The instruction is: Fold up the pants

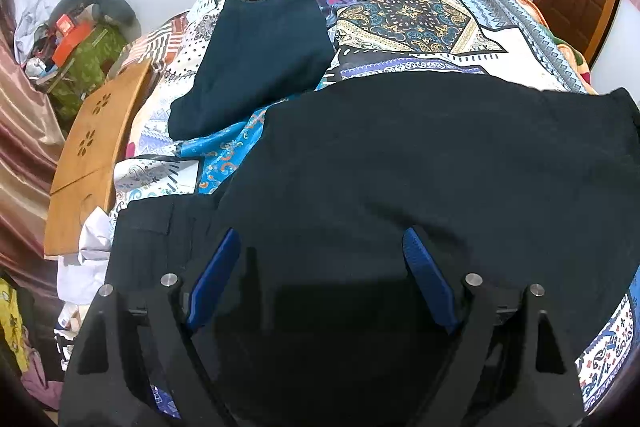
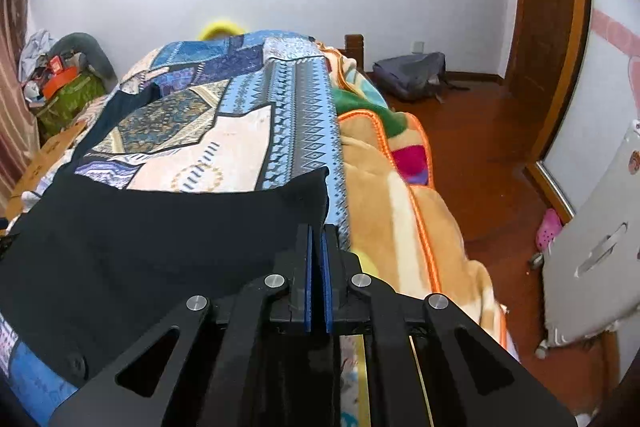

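Note:
Black pants [image 1: 400,167] lie spread across the patterned bedspread [image 1: 412,19]. My left gripper [image 1: 320,231] hovers low over them, its blue pads [image 1: 218,267] wide apart with only flat fabric below, so it is open. In the right wrist view the pants [image 2: 160,239] reach to the bed's right side. There my right gripper [image 2: 318,229] has its pads together, pinching the pants' right edge near the corner. A second dark garment [image 1: 256,63], folded, rests further up the bed.
A wooden lap table [image 1: 88,155] leans at the bed's left, with a cluttered pile [image 1: 80,43] behind it. An orange-trimmed blanket [image 2: 400,195] hangs off the right side. On the floor are a grey bag [image 2: 412,75] and a white board [image 2: 592,235].

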### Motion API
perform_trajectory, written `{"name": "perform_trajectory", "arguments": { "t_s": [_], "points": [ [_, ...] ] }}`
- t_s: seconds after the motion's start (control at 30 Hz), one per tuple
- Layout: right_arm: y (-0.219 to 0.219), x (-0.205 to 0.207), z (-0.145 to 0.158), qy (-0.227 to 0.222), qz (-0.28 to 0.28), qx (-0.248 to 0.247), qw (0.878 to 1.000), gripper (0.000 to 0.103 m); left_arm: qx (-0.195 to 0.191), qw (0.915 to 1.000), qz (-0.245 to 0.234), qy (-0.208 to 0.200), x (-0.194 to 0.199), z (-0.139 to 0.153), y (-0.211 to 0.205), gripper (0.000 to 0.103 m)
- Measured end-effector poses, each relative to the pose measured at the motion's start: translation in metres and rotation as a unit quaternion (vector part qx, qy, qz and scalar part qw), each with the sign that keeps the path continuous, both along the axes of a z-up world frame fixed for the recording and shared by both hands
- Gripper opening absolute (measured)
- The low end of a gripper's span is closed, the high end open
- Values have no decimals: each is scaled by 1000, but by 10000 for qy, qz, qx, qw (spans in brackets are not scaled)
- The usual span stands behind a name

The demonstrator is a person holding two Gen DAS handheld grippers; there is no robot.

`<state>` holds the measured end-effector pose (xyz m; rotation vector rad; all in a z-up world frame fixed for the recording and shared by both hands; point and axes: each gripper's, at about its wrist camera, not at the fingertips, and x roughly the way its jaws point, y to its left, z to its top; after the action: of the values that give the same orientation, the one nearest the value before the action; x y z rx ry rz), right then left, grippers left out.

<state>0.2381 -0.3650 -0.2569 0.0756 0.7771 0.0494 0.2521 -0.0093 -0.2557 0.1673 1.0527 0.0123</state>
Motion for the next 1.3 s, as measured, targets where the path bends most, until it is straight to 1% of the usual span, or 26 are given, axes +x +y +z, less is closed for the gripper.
{"name": "perform_trajectory", "arguments": {
  "t_s": [0.07, 0.13, 0.17, 0.2, 0.27, 0.33, 0.4, 0.47, 0.53, 0.57, 0.6, 0.63, 0.67, 0.73, 0.83, 0.87, 0.93, 1.0, 1.1, 1.13, 1.2, 1.23, 1.3],
  "points": [
    [-2, 11, -13, 215, -58, -95, 9997, 3, -31, 10000, -6, 3, -1, 0, 0, 84],
    [-9, 19, -33, 543, -258, -326, 9977, 1, -93, 10000, 1, 6, -3, 0, 2, 84],
    [-11, 22, -38, 676, -300, -289, 9968, 1, -116, 9999, -4, 8, -4, 0, 2, 84],
    [-18, 23, -45, 862, -373, -132, 9955, 1, -142, 9999, -12, 17, -5, -1, 3, 85],
    [-28, 16, -45, 955, -463, 138, 9943, 1, -196, 9998, -43, 53, -7, 0, 5, 85],
    [-34, 5, -35, 880, -591, 234, 9941, 2, -165, 9998, -111, 80, -6, 3, 5, 84],
    [-39, -6, -23, 871, -616, 484, 9931, 4, -108, 9998, -155, 54, -4, 8, 3, 84],
    [-38, -16, -13, 883, -609, 629, 9922, 15, -109, 9996, -256, -47, -2, 17, -1, 84],
    [-32, -31, 2, 742, -610, 517, 9940, 41, -184, 9990, -398, -126, 2, 26, -8, 84],
    [-27, -35, 7, 666, -600, 464, 9949, 45, -228, 9985, -467, -147, 3, 28, -12, 85],
    [-23, -43, 14, 564, -570, 434, 9958, 52, -265, 9981, -537, -149, 6, 30, -16, 85],
    [-20, -48, 18, 510, -540, 463, 9962, 57, -309, 9973, -661, -119, 9, 31, -24, 85],
    [-17, -54, 21, 472, -510, 533, 9962, 58, -324, 9965, -761, -83, 11, 30, -30, 85],
    [-10, -64, 24, 468, -459, 759, 9950, 66, -296, 9942, -1032, 74, 17, 23, -48, 85],
    [2, -78, 18, 598, -354, 1167, 9907, 66, -288, 9885, -1401, 485, 23, 6, -76, 85],
    [6, -82, 14, 676, -329, 1305, 9886, 66, -310, 9868, -1486, 567, 25, 2, -84, 85],
    [13, -87, 7, 789, -305, 1508, 9849, 66, -294, 9849, -1612, 566, 26, 1, -101, 85],
    [19, -94, -3, 943, -308, 1814, 9784, 66, -322, 9779, -1935, 717, 29, 0, -126, 85],
    [19, -100, -18, 1093, -412, 2266, 9669, 66, -373, 9697, -2253, 866, 31, -3, -157, 85],
    [20, -102, -21, 1144, -453, 2342, 9644, 66, -317, 9661, -2412, 867, 32, -5, -173, 85],
    [19, -100, -30, 1247, -540, 2533, 9578, 66, -226, 9619, -2589, 850, 33, -7, -196, 85],
    [18, -98, -35, 1279, -590, 2637, 9543, 66, -280, 9599, -2647, 881, 35, -7, -203, 85],
    [16, -96, -39, 1214, -671, 2766, 9509, 66, -490, 9557, -2715, 1024, 37, -8, -216, 85]
  ]
}}
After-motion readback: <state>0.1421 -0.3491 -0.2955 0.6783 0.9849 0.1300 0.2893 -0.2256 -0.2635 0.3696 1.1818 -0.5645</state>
